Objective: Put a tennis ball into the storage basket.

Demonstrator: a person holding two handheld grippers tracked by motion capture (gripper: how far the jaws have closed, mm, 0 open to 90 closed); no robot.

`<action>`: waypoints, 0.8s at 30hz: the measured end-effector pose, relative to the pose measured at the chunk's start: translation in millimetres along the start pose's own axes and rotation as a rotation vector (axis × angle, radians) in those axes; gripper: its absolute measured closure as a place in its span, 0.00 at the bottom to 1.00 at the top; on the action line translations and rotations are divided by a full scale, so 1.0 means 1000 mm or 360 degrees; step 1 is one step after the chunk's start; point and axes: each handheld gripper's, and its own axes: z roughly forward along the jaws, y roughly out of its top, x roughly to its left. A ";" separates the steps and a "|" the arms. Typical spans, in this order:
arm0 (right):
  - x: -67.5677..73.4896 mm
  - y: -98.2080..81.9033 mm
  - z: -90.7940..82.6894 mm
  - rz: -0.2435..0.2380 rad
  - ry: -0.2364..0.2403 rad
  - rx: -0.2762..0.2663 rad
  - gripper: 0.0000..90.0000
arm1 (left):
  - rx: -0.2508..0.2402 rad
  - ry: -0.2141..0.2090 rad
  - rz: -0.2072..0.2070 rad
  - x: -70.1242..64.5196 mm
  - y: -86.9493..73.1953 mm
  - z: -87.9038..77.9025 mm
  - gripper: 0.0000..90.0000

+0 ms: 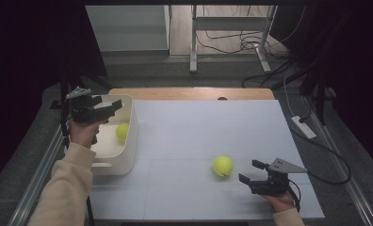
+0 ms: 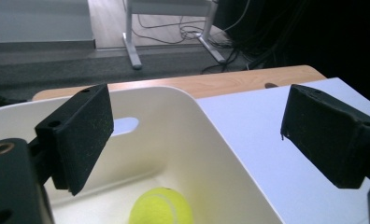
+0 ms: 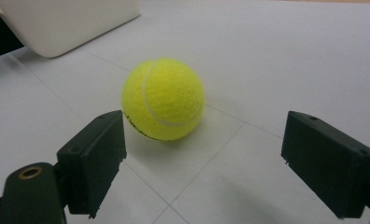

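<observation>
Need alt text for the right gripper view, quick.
A yellow tennis ball sits on the white table, just ahead of the open right gripper, untouched. A white bin's corner shows at top left.

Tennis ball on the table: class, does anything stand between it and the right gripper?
Nothing visible does. The tennis ball lies on bare table just ahead of the right gripper, whose jaws stand open, apart from it. The white bin sits off to the side.
</observation>
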 end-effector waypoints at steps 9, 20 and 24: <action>-0.001 -0.001 -0.003 0.0016 -0.0043 0.0003 0.15 | -0.0031 -0.0087 0.0049 -0.011 -0.003 -0.010 0.11; 0.001 -0.003 -0.007 -0.0009 -0.0031 0.0005 0.15 | -0.0038 -0.0208 0.0172 -0.049 -0.002 -0.003 0.11; 0.000 -0.004 -0.007 -0.0012 -0.0034 0.0007 0.15 | -0.0021 -0.0249 0.0210 -0.059 -0.001 0.001 0.11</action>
